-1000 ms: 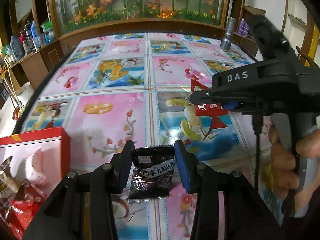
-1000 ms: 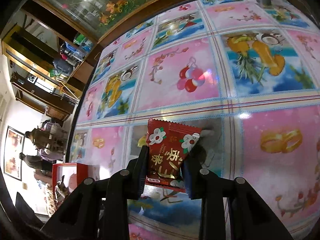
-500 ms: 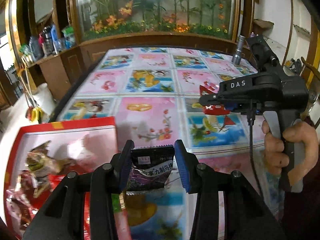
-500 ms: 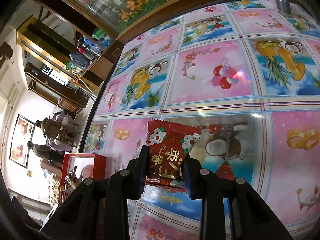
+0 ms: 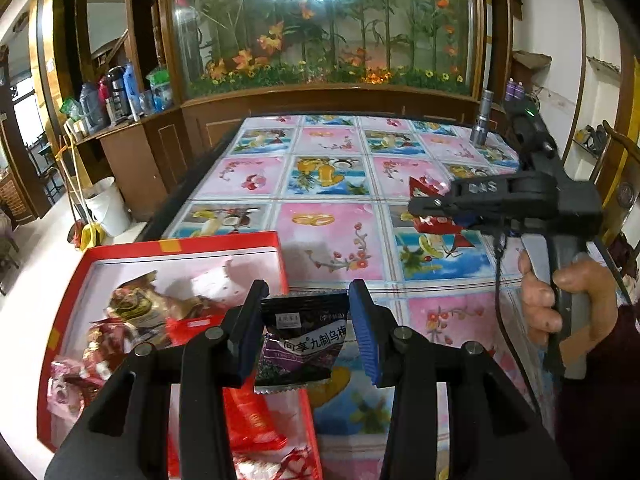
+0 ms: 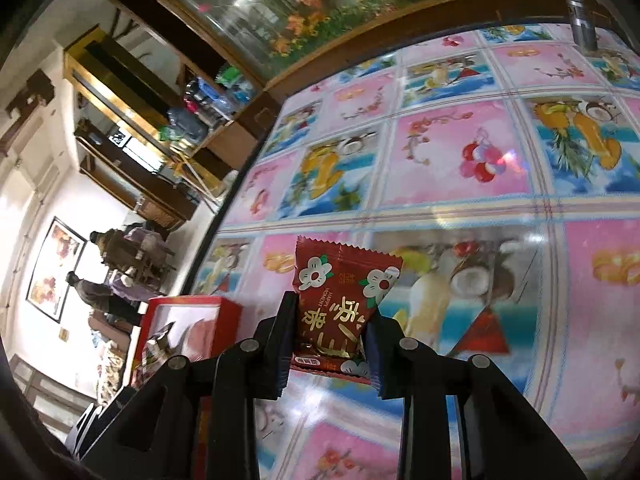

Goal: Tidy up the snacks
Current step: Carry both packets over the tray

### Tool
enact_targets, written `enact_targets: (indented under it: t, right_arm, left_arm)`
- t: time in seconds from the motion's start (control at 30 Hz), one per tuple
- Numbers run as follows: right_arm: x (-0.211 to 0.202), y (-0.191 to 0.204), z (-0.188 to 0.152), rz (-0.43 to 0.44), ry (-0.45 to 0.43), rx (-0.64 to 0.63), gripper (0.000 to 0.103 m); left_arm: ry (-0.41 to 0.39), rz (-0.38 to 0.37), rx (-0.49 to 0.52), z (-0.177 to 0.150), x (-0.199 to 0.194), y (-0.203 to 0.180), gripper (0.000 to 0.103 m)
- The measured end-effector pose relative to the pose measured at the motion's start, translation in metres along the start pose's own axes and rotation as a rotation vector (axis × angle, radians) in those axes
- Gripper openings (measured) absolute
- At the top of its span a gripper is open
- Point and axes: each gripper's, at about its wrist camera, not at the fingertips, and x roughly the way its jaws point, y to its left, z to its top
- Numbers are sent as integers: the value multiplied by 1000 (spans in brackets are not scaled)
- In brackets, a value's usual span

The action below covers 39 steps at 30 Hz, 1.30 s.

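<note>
A: What sits furthest left?

B: The shallow red cardboard box [image 5: 224, 243], holding crinkled wrappers, on the surface [image 5: 332, 236] with its pink and blue picture-tile cover; the left tool [image 5: 306, 330], nearly closed, pinches a black and purple plastic snack packet [image 5: 300, 344] above the box's right edge.

A: And rightward?

B: The right tool [image 6: 330, 338], narrowly closed, grips a red foil flower-printed snack packet [image 6: 340, 300] above the surface; a hand [image 5: 568, 300] holds its handle.

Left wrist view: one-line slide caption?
Left hand-held gripper carries a dark plum packet toward the red snack box; right hand-held gripper holds a red packet.
</note>
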Motion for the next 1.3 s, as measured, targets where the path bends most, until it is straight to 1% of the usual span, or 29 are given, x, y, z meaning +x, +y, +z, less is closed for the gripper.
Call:
enact_targets:
  t: [0.07, 0.23, 0.43, 0.57, 0.63, 0.87, 1.3]
  right_arm:
    - [-6, 2, -8, 39, -6, 5, 31]
    - [-25, 7, -30, 45, -39, 5, 31]
    - [-47, 17, -57, 93, -68, -8, 31]
    - [-60, 34, -69, 127, -97, -55, 31]
    - [-63, 43, -71, 128, -106, -75, 31]
    - [-59, 79, -79, 157, -109, -145, 31]
    - [-36, 131, -98, 164, -56, -259, 31]
  left_arm:
    - [-11, 5, -7, -1, -6, 5, 39]
    - [-39, 7, -25, -6, -17, 18, 39]
    - [-66, 13, -41, -14, -28, 30, 39]
    - [-86, 23, -59, -18, -34, 41, 40]
    - [-93, 28, -68, -19, -36, 46, 40]
    - [-120, 54, -100, -23, -47, 68, 40]
    - [-143, 102, -171, -31, -53, 112, 40]
